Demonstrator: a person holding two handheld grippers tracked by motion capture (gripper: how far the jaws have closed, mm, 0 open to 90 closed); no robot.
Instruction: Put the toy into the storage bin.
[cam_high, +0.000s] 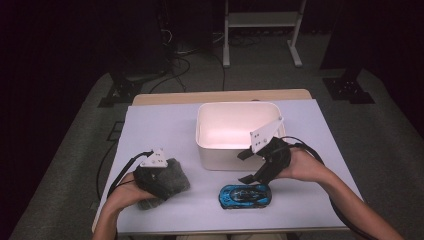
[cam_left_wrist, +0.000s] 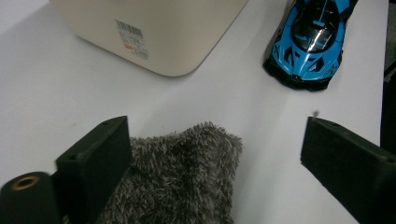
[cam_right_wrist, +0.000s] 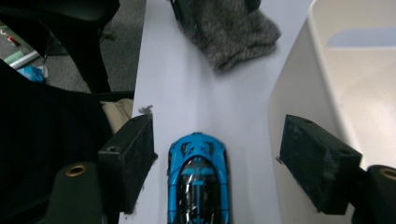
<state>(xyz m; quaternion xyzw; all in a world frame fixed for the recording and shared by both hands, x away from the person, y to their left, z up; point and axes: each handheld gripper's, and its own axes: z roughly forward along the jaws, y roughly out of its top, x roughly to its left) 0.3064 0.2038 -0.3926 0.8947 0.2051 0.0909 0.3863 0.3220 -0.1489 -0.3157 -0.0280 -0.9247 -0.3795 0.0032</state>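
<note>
Rear of blue toy car (cam_right_wrist: 200, 183) cut off between right gripper (cam_right_wrist: 215, 161) fingers.

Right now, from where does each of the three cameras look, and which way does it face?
High view: above the person's side, facing forward and down on the white table; both forearms, left gripper, right gripper.
Left gripper view: rides the left gripper, open over the grey fuzzy cloth, facing the cream plastic bin.
Right gripper view: rides the right gripper, open around the blue toy car.
All views share car, cloth and bin.
</note>
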